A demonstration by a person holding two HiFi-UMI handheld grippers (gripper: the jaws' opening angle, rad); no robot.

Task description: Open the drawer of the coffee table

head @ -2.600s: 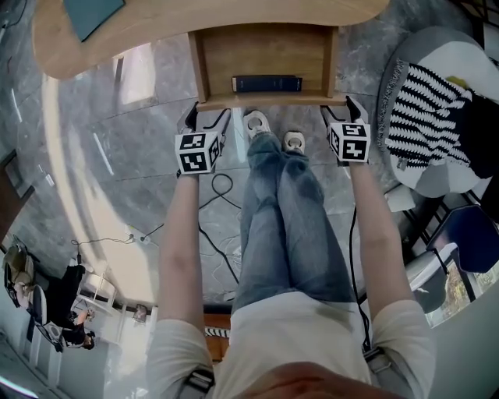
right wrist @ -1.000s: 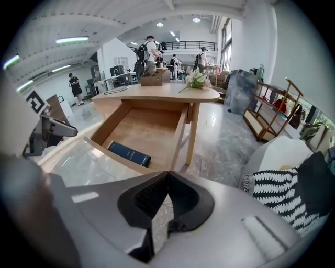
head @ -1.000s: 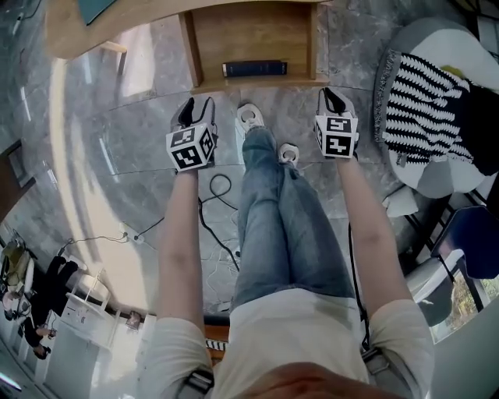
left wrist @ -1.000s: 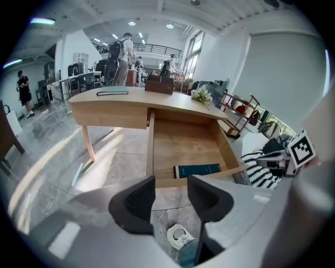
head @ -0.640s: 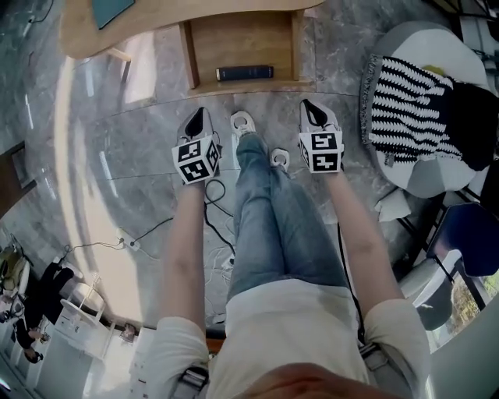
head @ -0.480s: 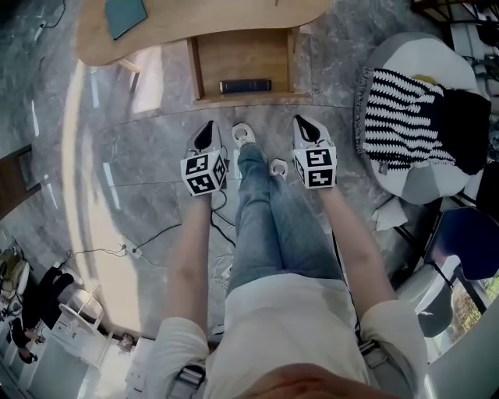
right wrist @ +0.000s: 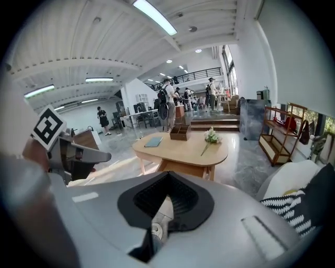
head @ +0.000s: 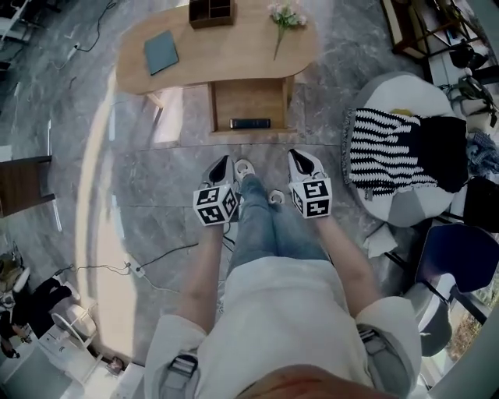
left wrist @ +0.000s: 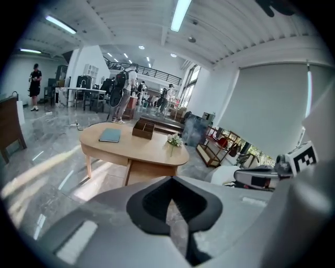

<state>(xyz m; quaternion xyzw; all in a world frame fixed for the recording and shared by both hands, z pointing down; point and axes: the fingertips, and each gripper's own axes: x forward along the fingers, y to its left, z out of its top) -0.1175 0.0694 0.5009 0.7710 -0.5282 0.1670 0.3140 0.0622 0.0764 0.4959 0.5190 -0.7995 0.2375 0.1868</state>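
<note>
1. Coffee table: an oval top of light wood on a grey marbled floor, at the upper middle of the head view.
2. Drawer: it is drawn out from under the table's near edge toward the person and stands open. A dark book lies crosswise just inside its front wall.
3. Left gripper: the jaws are closed tip to tip with nothing between them. It is held above the floor just beside the person's legs, well apart from the drawer.
4. Right gripper: the jaws are likewise pressed together and empty. It is on the other side of the legs, about level with its partner and also clear of the drawer.
5. Table top: a teal notebook toward the left end, a wooden organiser box at the far edge, and a sprig of pale flowers to the right.
6. Pouf: pale, to the right of the table, with a black-and-white striped throw draped over it.
7. Cable: a dark line lying loose on the floor to the left of the person.
</note>
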